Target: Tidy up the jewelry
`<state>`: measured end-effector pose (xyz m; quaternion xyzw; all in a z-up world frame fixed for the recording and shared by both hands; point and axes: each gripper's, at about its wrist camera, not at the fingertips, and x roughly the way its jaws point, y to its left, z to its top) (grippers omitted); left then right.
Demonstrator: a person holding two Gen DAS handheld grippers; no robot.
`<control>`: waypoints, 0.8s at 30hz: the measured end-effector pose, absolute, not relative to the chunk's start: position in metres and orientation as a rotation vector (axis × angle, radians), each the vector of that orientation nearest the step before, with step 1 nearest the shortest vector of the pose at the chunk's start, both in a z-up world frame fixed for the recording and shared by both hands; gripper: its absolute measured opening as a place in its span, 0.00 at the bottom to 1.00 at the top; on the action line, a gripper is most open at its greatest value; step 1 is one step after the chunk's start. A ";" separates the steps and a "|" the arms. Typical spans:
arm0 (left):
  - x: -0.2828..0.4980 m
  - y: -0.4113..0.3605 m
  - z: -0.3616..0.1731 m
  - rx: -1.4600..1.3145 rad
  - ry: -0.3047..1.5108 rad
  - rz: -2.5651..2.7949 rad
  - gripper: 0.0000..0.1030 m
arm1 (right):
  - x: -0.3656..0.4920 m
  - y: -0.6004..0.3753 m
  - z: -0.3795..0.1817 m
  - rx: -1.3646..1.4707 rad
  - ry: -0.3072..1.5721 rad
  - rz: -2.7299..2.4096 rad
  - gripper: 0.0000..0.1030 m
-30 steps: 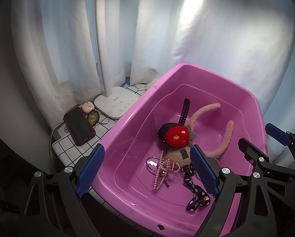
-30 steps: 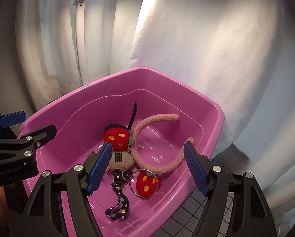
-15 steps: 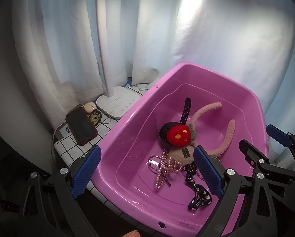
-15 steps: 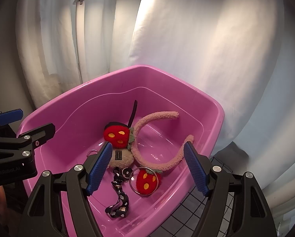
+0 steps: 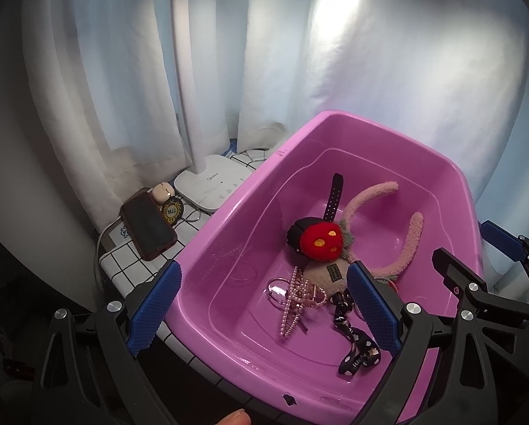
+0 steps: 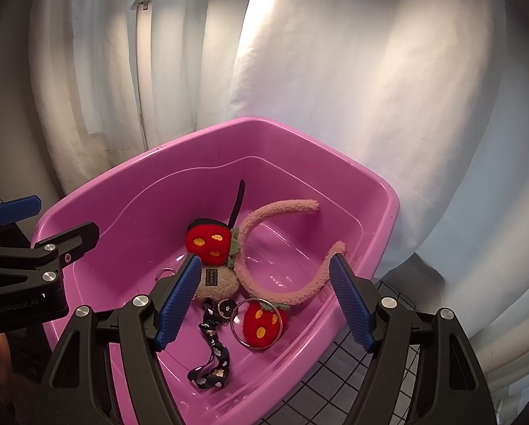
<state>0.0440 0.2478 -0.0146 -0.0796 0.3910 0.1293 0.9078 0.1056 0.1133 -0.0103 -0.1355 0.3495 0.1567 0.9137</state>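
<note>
A glossy pink plastic tub point(image 5: 229, 248) stands on a white tiled tabletop with dark grid lines point(image 5: 122, 265), its near-left corner close to the table's edge. Both grippers hover above the tub's near rim, touching nothing. The left gripper point(image 5: 264, 304), with blue ribbed pads on black arms, has its jaws spread wide and empty; the right gripper point(image 6: 264, 301) is likewise spread wide with nothing between its pads.

The jewelry lies clustered on the tub floor, leaving bare floor at 9 and 12 o'clock of the pile. A fuzzy pink headband point(image 6: 275, 219) with red plush strawberries curves toward 2 o'clock; one strawberry point(image 6: 209, 242) sits on a beige plush pouch point(image 6: 218, 281), another point(image 6: 260, 324) inside a thin metal ring. A black perforated strap point(image 5: 335, 194) points to 12 o'clock. A pearl-bead chain with rose-gold clips point(image 5: 296, 297) lies at 8 o'clock of the pouch, tangled and hard to separate. A black patterned lanyard point(image 6: 213, 357) trails to 6 o'clock.

Left of the tub stand a white lamp base point(image 5: 214, 186) and a dark smartphone point(image 5: 147, 225). White curtains point(image 6: 335, 88) close in behind. The left pad hides part of the pouch in the right wrist view.
</note>
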 end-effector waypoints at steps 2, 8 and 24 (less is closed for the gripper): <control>0.044 0.247 -0.014 -0.163 0.804 0.264 0.90 | 0.105 0.112 -0.010 -0.279 0.718 0.320 0.69; 0.041 0.243 -0.009 -0.162 0.793 0.258 0.90 | 0.100 0.107 -0.007 -0.270 0.710 0.318 0.69; 0.028 0.213 0.005 -0.125 0.771 0.242 0.90 | 0.081 0.074 0.004 -0.211 0.683 0.305 0.69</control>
